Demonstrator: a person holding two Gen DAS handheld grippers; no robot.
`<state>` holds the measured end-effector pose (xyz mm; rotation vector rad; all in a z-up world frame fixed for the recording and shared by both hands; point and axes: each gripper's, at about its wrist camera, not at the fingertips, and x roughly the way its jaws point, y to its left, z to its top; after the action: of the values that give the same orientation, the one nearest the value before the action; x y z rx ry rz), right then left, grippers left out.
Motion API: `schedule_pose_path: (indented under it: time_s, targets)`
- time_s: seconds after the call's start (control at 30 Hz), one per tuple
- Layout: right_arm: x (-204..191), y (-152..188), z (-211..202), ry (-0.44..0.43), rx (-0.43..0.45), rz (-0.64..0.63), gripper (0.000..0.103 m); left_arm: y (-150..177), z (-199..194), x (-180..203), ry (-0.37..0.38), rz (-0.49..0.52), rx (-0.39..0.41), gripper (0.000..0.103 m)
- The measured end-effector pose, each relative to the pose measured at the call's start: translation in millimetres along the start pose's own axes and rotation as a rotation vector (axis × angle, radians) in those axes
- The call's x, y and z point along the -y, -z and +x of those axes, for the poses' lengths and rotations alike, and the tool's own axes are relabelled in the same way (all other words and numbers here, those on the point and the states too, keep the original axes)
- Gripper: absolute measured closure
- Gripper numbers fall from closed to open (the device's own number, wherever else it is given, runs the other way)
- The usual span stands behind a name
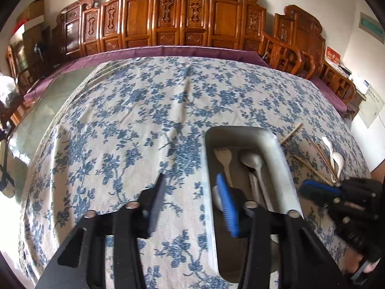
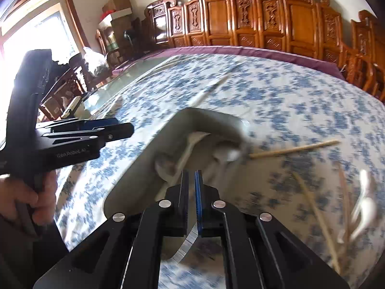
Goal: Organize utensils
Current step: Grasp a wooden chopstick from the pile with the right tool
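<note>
Roughly halfway, judging by the layout. The metal tray (image 1: 243, 134) is sitting on the floral tablecloth (image 1: 134, 110) and already holding a pale fork (image 1: 223, 159) and at least two pale spoons (image 1: 252, 161); one more rounded white piece is peeking out beside the left gripper's blue pad, can't tell what it is. Chopsticks (image 1: 312, 168) and two white spoons (image 1: 335, 159) are lying loose on the cloth just to the right of the tray, plus one more stick (image 1: 291, 133) touching or just beside the tray's far right corner, so those are looking like the leftovers. The left gripper (image 1: 192, 187) is hovering with jaws spread wide and empty, straddling the tray's left wall, one finger outside and one over the tray. The right gripper (image 2: 191, 183) is showing fingers nearly together with nothing visible between them, pointing over the tray; that view is motion-blurred, so fine detail is unreliable there.
</note>
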<state>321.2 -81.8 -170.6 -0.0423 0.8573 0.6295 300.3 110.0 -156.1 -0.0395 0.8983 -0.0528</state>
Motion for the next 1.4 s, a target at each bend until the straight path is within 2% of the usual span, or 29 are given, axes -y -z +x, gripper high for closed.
schedule_pose_path:
  time_s: [0.03, 0.1, 0.17, 0.23, 0.4, 0.43, 0.5, 0.63, 0.83, 1.0, 1.13, 1.23, 1.4]
  targets:
    - [10, 3, -9, 0.019, 0.009, -0.002, 0.093, 0, -2, 6, 0.010, 0.010, 0.003, 0.058]
    - [28, 7, -24, 0.056, 0.020, -0.008, 0.081, 1, -4, 17, 0.029, 0.026, 0.009, 0.058]
    - [53, 12, -39, 0.113, 0.028, -0.013, 0.075, 2, -6, 29, 0.046, 0.042, 0.010, 0.058]
    - [75, 18, -46, 0.152, 0.021, -0.016, 0.075, 3, -6, 44, 0.068, 0.062, 0.010, 0.058]
    - [120, 41, -42, 0.194, -0.059, -0.024, 0.075, 7, -4, 76, 0.135, 0.089, -0.005, 0.058]
    - [124, 44, -39, 0.190, -0.066, -0.013, 0.075, 9, -3, 82, 0.145, 0.093, -0.009, 0.058]
    - [130, 52, -31, 0.182, -0.092, -0.005, 0.085, 11, -2, 94, 0.152, 0.113, -0.014, 0.058]
    - [131, 58, -16, 0.152, -0.135, -0.015, 0.085, 15, 1, 107, 0.159, 0.132, -0.026, 0.058]
    - [135, 63, 5, 0.183, -0.198, -0.050, 0.085, 11, 7, 126, 0.129, 0.179, -0.042, 0.058]
    - [139, 64, 4, 0.144, -0.191, -0.048, 0.097, 0, 20, 146, 0.122, 0.239, -0.061, 0.058]
    - [141, 59, -6, 0.126, -0.153, -0.026, 0.097, -12, 32, 161, 0.117, 0.282, -0.084, 0.058]
    - [146, 50, -24, 0.119, -0.087, 0.003, 0.097, -23, 43, 171, 0.110, 0.305, -0.107, 0.058]
    - [163, 44, -41, 0.149, -0.033, 0.041, 0.097, -41, 67, 184, 0.115, 0.321, -0.157, 0.058]
